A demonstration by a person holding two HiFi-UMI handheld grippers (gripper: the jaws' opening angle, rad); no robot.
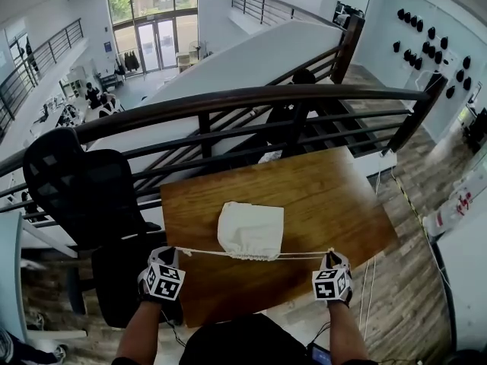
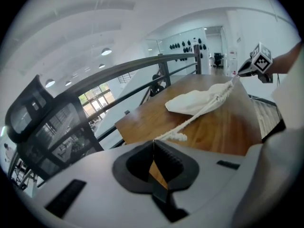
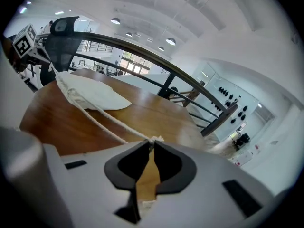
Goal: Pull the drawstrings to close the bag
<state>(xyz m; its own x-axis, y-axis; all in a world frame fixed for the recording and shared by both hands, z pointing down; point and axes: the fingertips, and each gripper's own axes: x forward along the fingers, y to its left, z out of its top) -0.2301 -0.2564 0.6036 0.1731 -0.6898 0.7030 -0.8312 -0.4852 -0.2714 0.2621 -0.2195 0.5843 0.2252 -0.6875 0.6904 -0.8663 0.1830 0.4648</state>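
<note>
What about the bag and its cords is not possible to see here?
Inside of the bag: all views, its cloth hides it.
Bag mouth, shut or not: head view, too small; gripper views, gathered cloth covers it.
Length of cord inside the left tongs and right tongs: pads hide it.
Table near edge, partly: head view, the person's body covers it.

A wooden table (image 1: 335,196) stood against a dark metal railing (image 1: 251,97) at the edge of an upper level, with a black mesh chair (image 1: 76,181) off its left edge and plank floor (image 1: 411,280) to its right. Beyond the railing a white-walled lower hall (image 1: 144,86) lay open, daylight coming through tall glass doors (image 1: 156,44) at its far end. Round ceiling lamps (image 2: 106,51) glowed overhead, and rows of small dark objects (image 1: 430,33) hung on the white wall (image 1: 380,21) at the right.
</note>
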